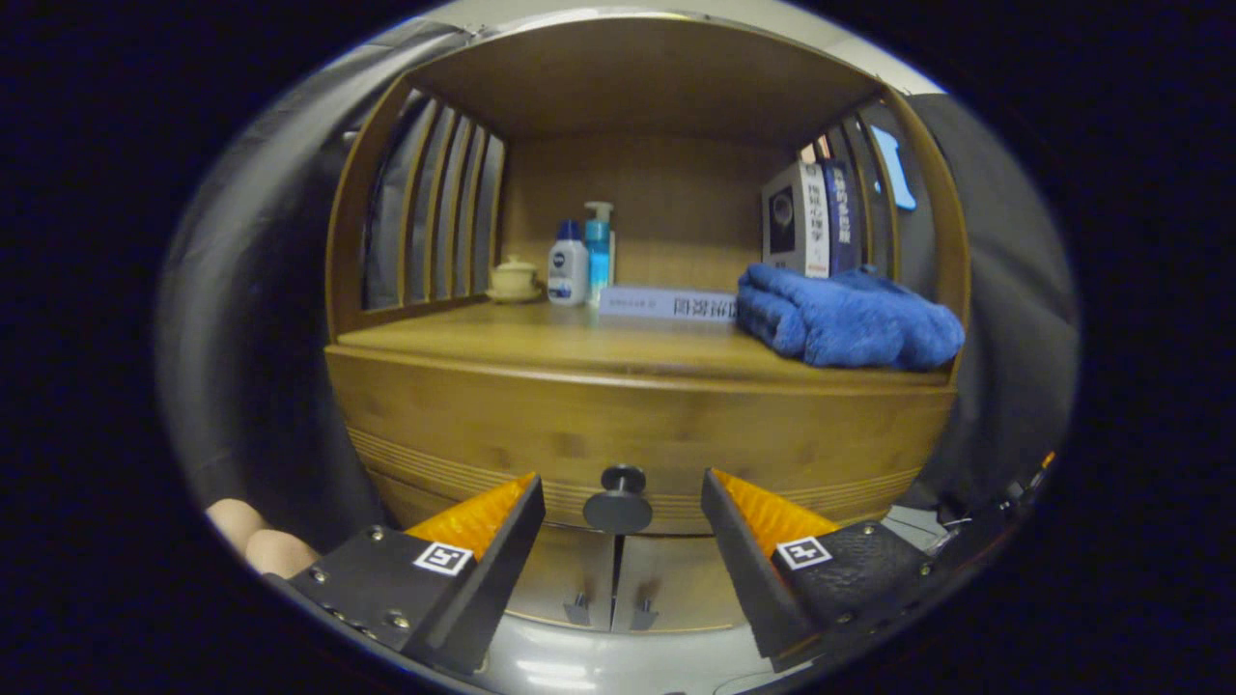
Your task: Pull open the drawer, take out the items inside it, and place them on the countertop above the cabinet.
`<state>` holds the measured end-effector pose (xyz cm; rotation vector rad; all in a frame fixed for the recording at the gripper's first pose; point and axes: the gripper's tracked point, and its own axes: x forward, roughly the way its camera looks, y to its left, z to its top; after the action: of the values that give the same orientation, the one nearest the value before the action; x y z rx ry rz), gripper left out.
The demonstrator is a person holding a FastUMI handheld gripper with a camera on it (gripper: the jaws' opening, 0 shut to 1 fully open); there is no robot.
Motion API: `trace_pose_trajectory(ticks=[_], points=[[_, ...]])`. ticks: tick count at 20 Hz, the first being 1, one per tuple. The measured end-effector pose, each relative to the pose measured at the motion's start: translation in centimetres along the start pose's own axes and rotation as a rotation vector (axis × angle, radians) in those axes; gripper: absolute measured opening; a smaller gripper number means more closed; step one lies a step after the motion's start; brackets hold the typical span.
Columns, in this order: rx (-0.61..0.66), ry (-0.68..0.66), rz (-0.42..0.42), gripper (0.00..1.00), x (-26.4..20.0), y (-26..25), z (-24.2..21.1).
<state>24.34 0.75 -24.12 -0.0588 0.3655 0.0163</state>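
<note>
A wooden cabinet faces me, with its drawer front (637, 439) shut beneath the countertop (541, 338). The drawer's round dark knob (619, 502) sits level with my fingertips, midway in the gap between them and a little farther off. My gripper (623, 487) is open, its two fingers standing either side of the knob without touching it. Whatever is in the drawer is hidden behind the shut front.
On the countertop lie a folded blue towel (850, 323), a flat book (666, 304), two bottles (579, 261), a small lidded cup (514, 280) and upright books (811, 220). Two small cupboard doors (618, 584) sit below the drawer. A person's fingers (256, 541) show beside the left finger.
</note>
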Motion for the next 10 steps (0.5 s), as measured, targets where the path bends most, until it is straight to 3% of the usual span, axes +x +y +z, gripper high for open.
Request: trace_pose_trajectory(ticks=[1,6,10], points=[[0.010,0.007,0.005,0.99,0.6,0.2,-0.4],[0.013,0.040,-0.006,0.51,2.0,0.5,-0.7],[0.063,0.042,-0.019,0.40,2.4,0.1,-0.9]])
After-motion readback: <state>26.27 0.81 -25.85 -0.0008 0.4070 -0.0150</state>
